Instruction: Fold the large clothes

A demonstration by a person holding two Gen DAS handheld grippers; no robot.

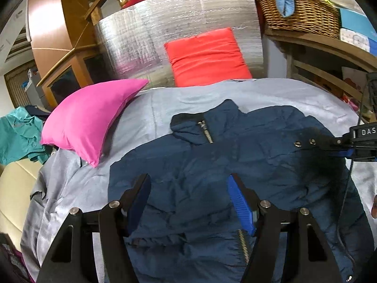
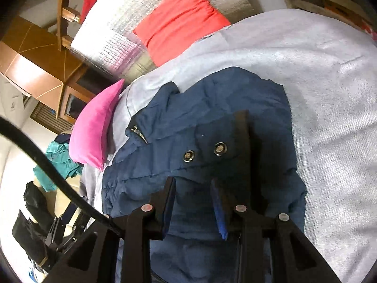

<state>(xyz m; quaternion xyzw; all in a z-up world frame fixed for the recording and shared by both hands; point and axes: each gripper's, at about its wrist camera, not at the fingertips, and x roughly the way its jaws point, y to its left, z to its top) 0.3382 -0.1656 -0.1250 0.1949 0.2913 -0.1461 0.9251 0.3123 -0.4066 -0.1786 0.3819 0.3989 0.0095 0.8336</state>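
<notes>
The left gripper (image 1: 189,184) hangs over the near part of a navy padded jacket (image 1: 212,165), its fingers spread wide with nothing between them. The right gripper (image 2: 193,186) also stands with its blue-padded fingers apart, poised just above the jacket near two metal snap buttons (image 2: 203,152); whether the tips touch the fabric is unclear, and nothing is pinched. From the left wrist view its tip reaches in from the right edge beside those snaps. The jacket lies spread on a grey sheet (image 1: 271,92) covering the bed, collar and zipper (image 1: 206,131) toward the far side. A pink pillow (image 1: 89,120) rests on the sheet left of the jacket, an orange-red cushion (image 1: 207,56) leans against a silver foil panel (image 1: 146,37), and a wicker basket (image 1: 301,11) sits on a wooden shelf at right.
</notes>
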